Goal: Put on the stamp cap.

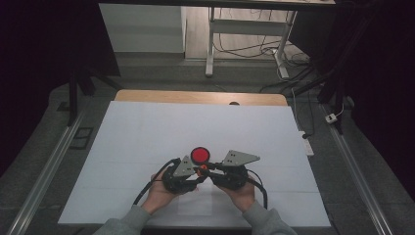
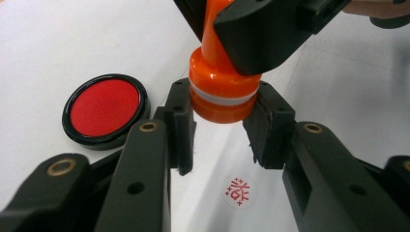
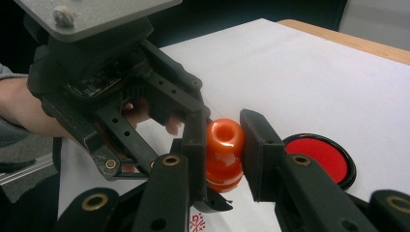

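**A:** Going left to right, what do I have?

**B:** My left gripper (image 1: 194, 172) is clamped on the wide base of the orange stamp (image 2: 222, 92), pads on either side of the white band. The stamp hangs above the white paper (image 1: 147, 142), over a red print (image 2: 240, 191) already on the sheet.

**A:** And to the right?

**B:** My right gripper (image 3: 223, 145) is pinched on the stamp's narrower handle (from the opposite side). Both hands meet on it near the table's front edge.

**A:** Its long axis?

**B:** Roughly upright, face down. The red ink pad (image 1: 199, 155) lies just beyond the grippers, slightly left. I judge the left hand nearer for a re-inking.
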`<state>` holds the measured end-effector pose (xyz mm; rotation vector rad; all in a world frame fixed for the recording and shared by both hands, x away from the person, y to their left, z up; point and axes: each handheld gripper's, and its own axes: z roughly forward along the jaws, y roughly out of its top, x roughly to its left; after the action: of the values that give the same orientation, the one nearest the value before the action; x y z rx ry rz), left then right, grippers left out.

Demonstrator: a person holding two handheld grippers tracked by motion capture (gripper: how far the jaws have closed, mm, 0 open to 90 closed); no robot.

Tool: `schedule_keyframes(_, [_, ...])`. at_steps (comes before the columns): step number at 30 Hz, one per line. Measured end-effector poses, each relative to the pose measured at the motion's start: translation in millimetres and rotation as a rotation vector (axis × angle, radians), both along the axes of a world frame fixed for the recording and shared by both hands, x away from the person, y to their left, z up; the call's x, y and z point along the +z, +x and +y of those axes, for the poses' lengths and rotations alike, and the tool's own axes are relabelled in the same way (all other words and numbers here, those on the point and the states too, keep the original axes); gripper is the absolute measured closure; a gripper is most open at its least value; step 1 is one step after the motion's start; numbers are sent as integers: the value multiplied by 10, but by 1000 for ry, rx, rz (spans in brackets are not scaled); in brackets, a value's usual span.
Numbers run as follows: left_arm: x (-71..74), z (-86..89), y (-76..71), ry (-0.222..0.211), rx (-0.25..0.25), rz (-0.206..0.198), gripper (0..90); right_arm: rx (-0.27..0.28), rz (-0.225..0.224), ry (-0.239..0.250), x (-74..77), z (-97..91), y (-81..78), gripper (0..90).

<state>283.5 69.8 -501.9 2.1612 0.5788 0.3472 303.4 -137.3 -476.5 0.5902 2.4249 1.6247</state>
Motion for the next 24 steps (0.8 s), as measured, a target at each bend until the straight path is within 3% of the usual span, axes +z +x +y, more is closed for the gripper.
schedule_keyframes(17, [18, 8, -7, -2, 1, -9, 642, 3, 3, -5, -16, 6, 1, 718])
schedule_keyframes(24, [28, -3, -28, 14, 7, -31, 648, 2, 9, 7, -23, -1, 0, 718])
